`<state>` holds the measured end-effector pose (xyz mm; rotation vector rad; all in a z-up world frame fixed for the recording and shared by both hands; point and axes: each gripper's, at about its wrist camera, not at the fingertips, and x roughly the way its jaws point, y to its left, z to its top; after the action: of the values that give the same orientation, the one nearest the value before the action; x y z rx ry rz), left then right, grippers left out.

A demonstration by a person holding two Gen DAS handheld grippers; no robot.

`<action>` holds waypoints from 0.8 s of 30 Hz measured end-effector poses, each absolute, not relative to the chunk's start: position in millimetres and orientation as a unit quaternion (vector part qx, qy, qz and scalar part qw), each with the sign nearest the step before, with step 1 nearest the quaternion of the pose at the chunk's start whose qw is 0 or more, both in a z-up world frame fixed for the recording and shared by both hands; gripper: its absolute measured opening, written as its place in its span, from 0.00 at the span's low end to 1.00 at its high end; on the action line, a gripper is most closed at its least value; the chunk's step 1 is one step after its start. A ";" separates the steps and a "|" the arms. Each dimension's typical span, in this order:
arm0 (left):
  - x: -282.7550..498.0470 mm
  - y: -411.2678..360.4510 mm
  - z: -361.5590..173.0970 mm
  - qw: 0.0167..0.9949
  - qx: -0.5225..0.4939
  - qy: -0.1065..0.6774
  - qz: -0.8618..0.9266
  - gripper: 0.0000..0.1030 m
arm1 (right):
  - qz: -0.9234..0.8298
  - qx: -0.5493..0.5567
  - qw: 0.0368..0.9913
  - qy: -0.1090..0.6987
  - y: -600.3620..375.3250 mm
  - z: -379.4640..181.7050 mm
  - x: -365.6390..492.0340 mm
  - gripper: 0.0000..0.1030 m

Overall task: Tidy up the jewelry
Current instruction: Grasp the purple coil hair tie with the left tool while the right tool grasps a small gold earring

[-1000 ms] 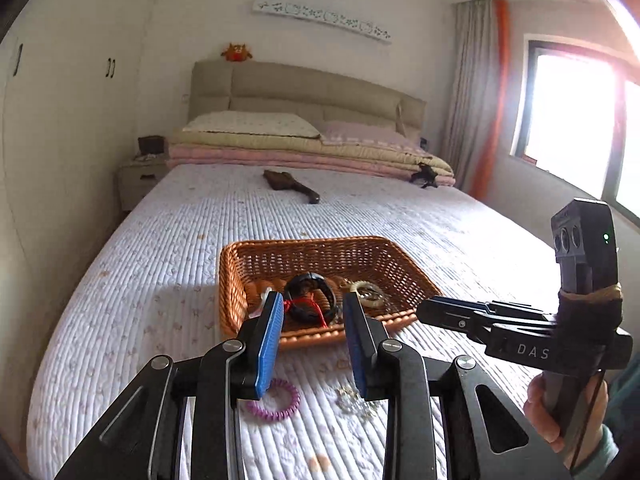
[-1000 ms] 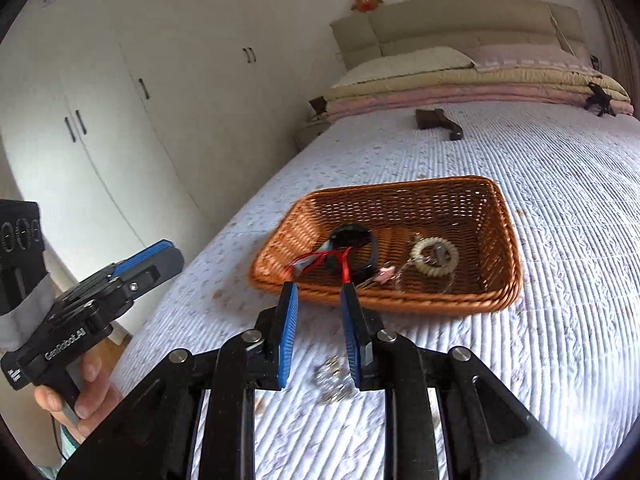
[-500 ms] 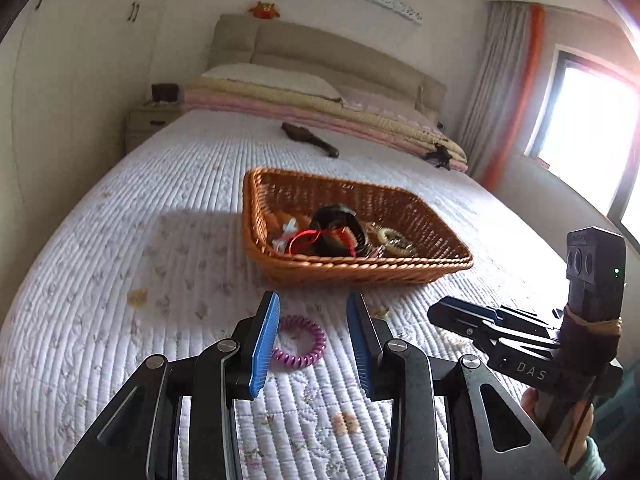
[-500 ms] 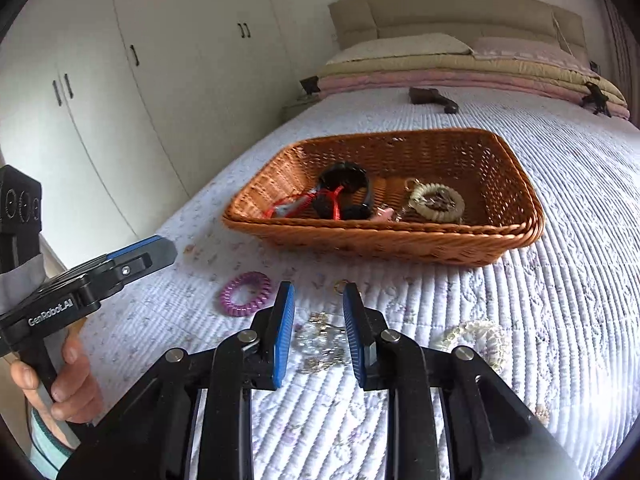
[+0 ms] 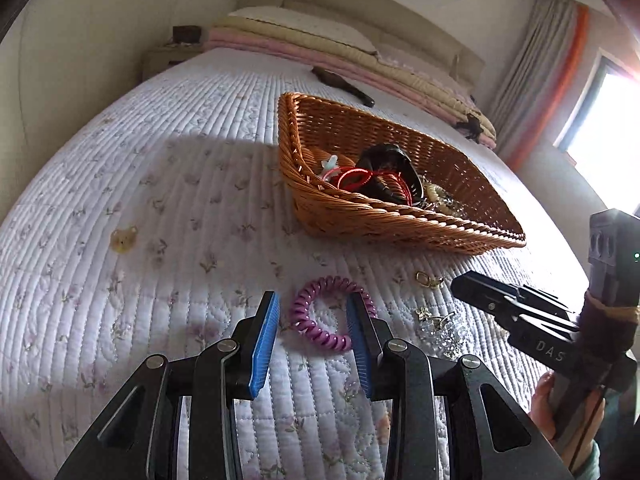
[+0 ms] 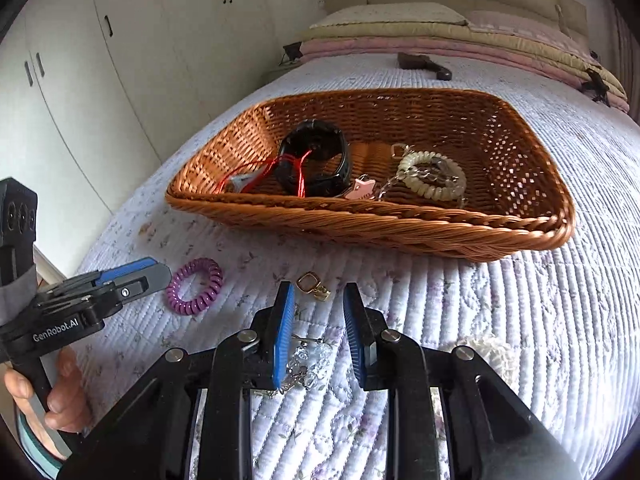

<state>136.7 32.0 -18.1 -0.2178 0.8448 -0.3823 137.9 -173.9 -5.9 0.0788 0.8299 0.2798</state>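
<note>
A brown wicker basket (image 5: 400,224) (image 6: 400,236) sits on the quilted bed and holds a black bracelet (image 6: 316,160), a red cord, a pink piece and a cream coil ring (image 6: 432,178). A purple coil hair tie (image 5: 326,314) (image 6: 195,286) lies on the quilt before it. My left gripper (image 5: 312,320) is open, low over the quilt, its jaws either side of the tie. My right gripper (image 6: 318,320) is open above a crystal piece (image 6: 308,360) (image 5: 440,330). A small gold clasp (image 6: 312,284) (image 5: 428,280) lies just ahead of it.
A cream beaded piece (image 6: 488,350) lies on the quilt right of my right gripper. A yellowish small item (image 5: 123,238) lies far left. A dark brush (image 6: 424,65) and folded bedding lie by the headboard. White wardrobes (image 6: 100,80) stand left of the bed.
Both grippers have dropped and moved forward toward the quilt. The left now straddles the purple hair tie; the right is now over the crystal piece. Both stay open.
</note>
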 end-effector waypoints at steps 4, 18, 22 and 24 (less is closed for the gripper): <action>144.3 27.1 -24.2 0.884 -0.099 0.421 -0.176 0.34 | 0.120 0.033 0.903 0.411 -172.5 -13.0 143.1 0.37; 150.5 2.8 -33.2 0.886 -0.034 0.435 -0.158 0.32 | 0.106 -0.048 0.899 0.422 -136.2 -19.1 153.5 0.15; 150.2 -3.1 -33.4 0.886 -0.021 0.435 -0.161 0.15 | 0.109 -0.054 0.903 0.413 -133.9 -18.8 146.9 0.13; 149.6 -5.1 -32.4 0.886 -0.017 0.433 -0.165 0.14 | 0.116 -0.051 0.904 0.408 -135.3 -17.7 143.1 0.13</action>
<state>149.6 -5.1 -32.4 -0.0349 0.9000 -0.3439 143.1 -135.3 -17.7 -0.1059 0.8432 0.2400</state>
